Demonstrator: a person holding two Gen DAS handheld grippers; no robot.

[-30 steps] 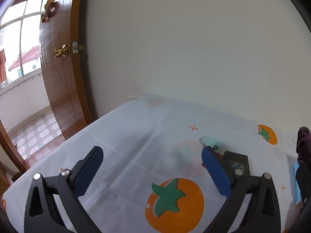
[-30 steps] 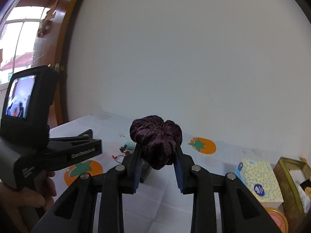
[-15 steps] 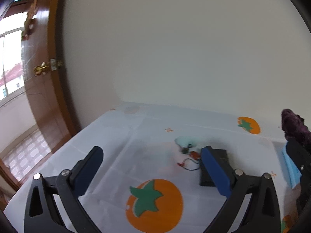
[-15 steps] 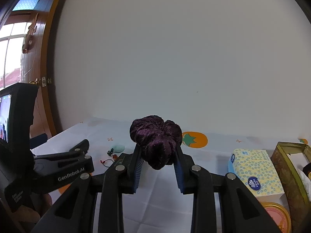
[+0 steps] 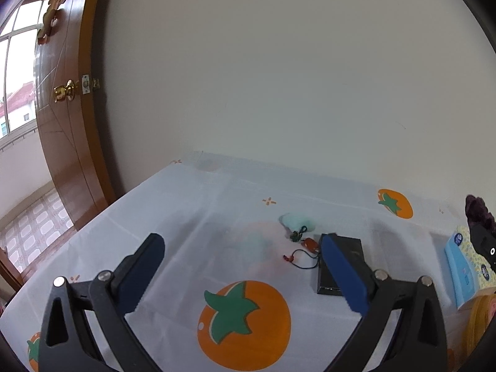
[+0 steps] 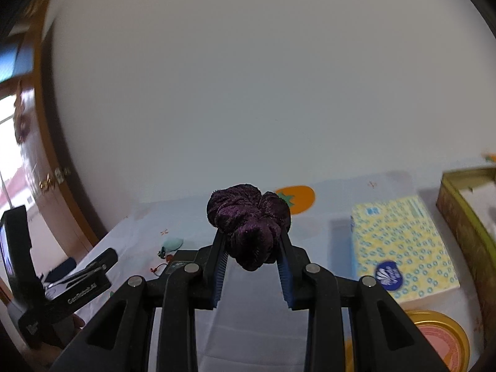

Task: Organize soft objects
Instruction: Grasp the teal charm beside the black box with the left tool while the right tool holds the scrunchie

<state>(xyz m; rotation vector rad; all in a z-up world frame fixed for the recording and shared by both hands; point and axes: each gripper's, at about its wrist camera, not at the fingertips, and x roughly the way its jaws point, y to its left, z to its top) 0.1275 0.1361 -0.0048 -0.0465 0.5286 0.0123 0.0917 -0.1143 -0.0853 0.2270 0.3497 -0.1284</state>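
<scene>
Right wrist view: right gripper (image 6: pixel 251 249) pinches purple scrunchie (image 6: pixel 249 221) betw. its pads, up off the cloth (image 6: pixel 192 217), w/ tissue box (image 6: pixel 400 248) to its right, gold box (image 6: pixel 465 217) far right, while left gripper (image 5: pixel 245 271), jaws spread wide & empty, hangs over cloth near black box (image 5: pixel 344 257).

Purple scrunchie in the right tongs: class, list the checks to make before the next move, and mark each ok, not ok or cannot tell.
1. Purple scrunchie clamped between the right tongs: ok.
2. Scrunchie lifted off the tablecloth: ok.
3. Left tongs open and empty: ok.
4. Gold tin open on top: ok.
5. Free room inside the tin: cannot tell.
6. Tissue pack lies between scrunchie and tin, path low over it: not ok.
</scene>
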